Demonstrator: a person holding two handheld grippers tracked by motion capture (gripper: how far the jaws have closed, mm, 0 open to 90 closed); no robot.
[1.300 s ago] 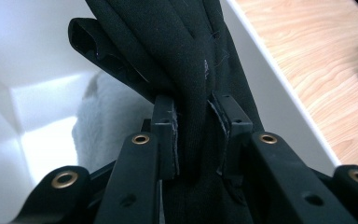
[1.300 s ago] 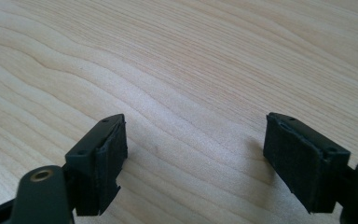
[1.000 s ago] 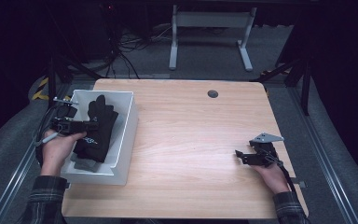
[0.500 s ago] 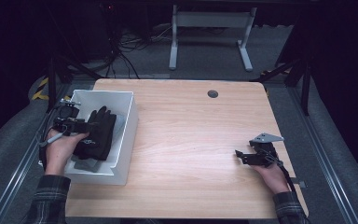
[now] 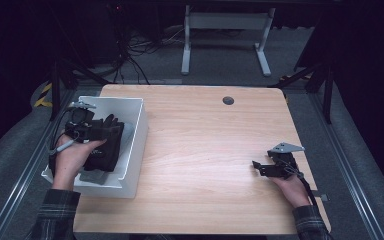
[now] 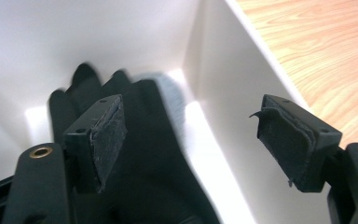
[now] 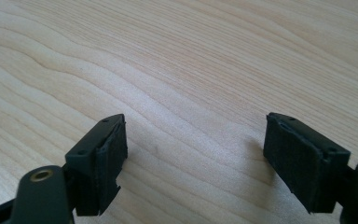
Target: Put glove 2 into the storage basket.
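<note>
A black glove (image 5: 107, 147) lies in the white bin (image 5: 140, 135) at the table's left side. My left gripper (image 5: 87, 127) hovers over the bin, just above the glove's near end. In the left gripper view its jaws have just been opening and stand wide apart (image 6: 191, 126); the glove (image 6: 149, 163) lies below them against the bin wall (image 6: 223, 93), with neither pad pressing on it. My right gripper (image 5: 260, 167) rests at the table's right front, open (image 7: 196, 149), with bare wood between its pads.
Something grey (image 5: 92, 176) lies under the glove in the bin. The wooden table (image 5: 205, 135) has a round cable hole (image 5: 228, 100) near its far edge. A desk frame (image 5: 225, 35) and cables stand on the dark floor beyond.
The left jaws have opened and let go of the glove, which has sunk lower into the bin. The left hand has lifted a little. The right hand has not moved.
</note>
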